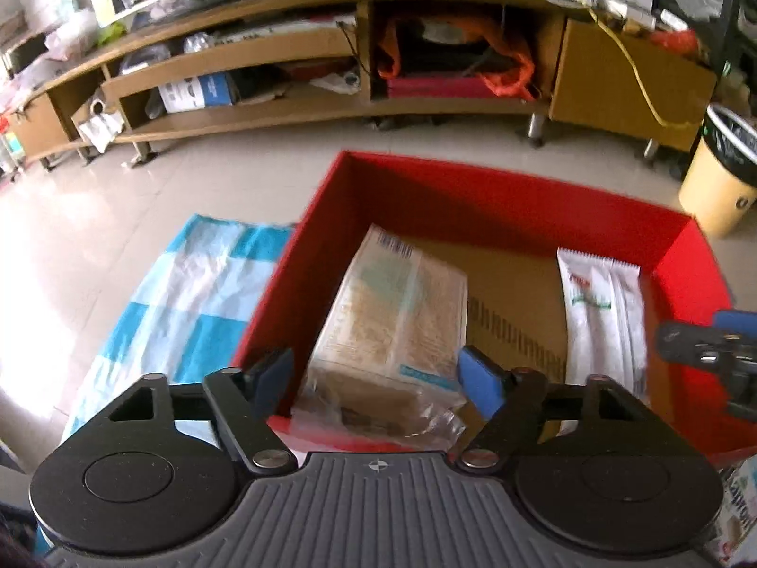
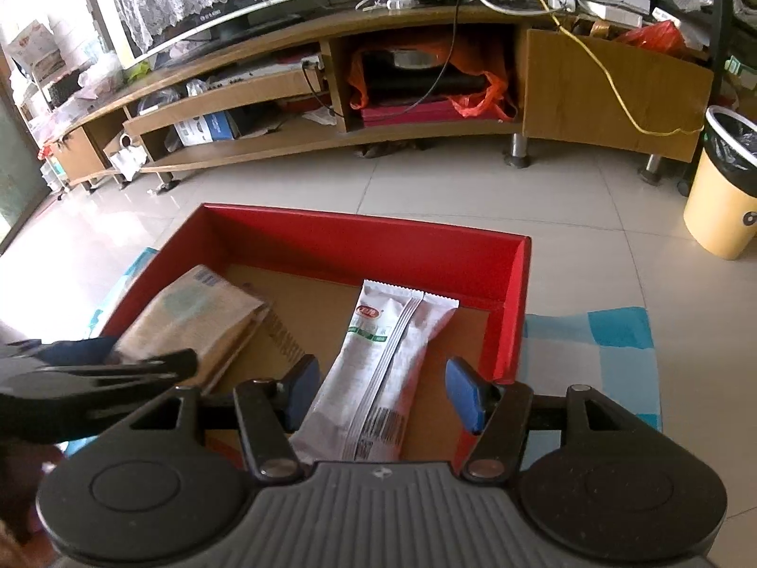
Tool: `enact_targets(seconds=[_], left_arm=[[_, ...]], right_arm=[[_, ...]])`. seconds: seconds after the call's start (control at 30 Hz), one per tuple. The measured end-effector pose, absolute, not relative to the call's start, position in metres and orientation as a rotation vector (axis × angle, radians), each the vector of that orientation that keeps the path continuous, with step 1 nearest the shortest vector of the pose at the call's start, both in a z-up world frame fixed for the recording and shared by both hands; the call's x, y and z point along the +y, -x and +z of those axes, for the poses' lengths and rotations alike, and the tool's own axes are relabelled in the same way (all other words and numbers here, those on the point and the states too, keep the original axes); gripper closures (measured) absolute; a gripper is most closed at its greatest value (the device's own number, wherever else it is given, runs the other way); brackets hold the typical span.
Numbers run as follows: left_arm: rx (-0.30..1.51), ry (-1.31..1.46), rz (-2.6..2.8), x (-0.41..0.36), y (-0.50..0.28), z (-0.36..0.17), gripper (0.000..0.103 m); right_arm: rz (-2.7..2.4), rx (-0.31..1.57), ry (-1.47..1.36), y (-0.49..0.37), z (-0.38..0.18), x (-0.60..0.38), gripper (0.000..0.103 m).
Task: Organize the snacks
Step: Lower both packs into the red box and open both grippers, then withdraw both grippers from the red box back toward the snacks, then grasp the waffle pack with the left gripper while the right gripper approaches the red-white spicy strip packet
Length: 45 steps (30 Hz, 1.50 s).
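Both snacks lie in my open red cardboard box (image 2: 359, 241); jaws apart over each, I'd withdraw next.

Both cameras sit just behind their own gripper fingers, tilted steeply down and close over the red box (image 1: 511, 199) on the floor. The left wrist view looks from the box's left near side, the right wrist view from its right. Both share the box and the TV stand (image 2: 426, 19) beyond.
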State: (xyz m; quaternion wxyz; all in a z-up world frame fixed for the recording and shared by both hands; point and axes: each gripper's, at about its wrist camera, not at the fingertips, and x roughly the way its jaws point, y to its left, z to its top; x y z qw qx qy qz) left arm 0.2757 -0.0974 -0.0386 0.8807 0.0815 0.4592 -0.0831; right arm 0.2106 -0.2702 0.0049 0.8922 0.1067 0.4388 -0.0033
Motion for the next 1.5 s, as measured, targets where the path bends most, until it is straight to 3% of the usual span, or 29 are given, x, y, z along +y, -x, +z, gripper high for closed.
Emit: enact_targets(seconds=[0.17, 0.3, 0.73, 1.5], left_arm=[[0.953, -0.202, -0.152, -0.106, -0.277, -0.044, 0.026], [0.954, -0.112, -0.168, -0.095, -0.27, -0.03, 0.019], [0.907, -0.099, -0.173, -0.068, -0.212, 0.008, 0.016], [1.041, -0.026, -0.119, -0.002, -0.163, -0.016, 0.011]], right_arm=[[0.007, 0.9, -0.212, -0.191, 0.014, -0.27, 0.044], [0.02, 0.9, -0.247, -0.18, 0.02, -0.271, 0.043], [0.042, 0.919, -0.286, -0.137, 0.023, -0.255, 0.043], [0.142, 1.038, -0.311, -0.095, -0.008, -0.204, 0.042]])
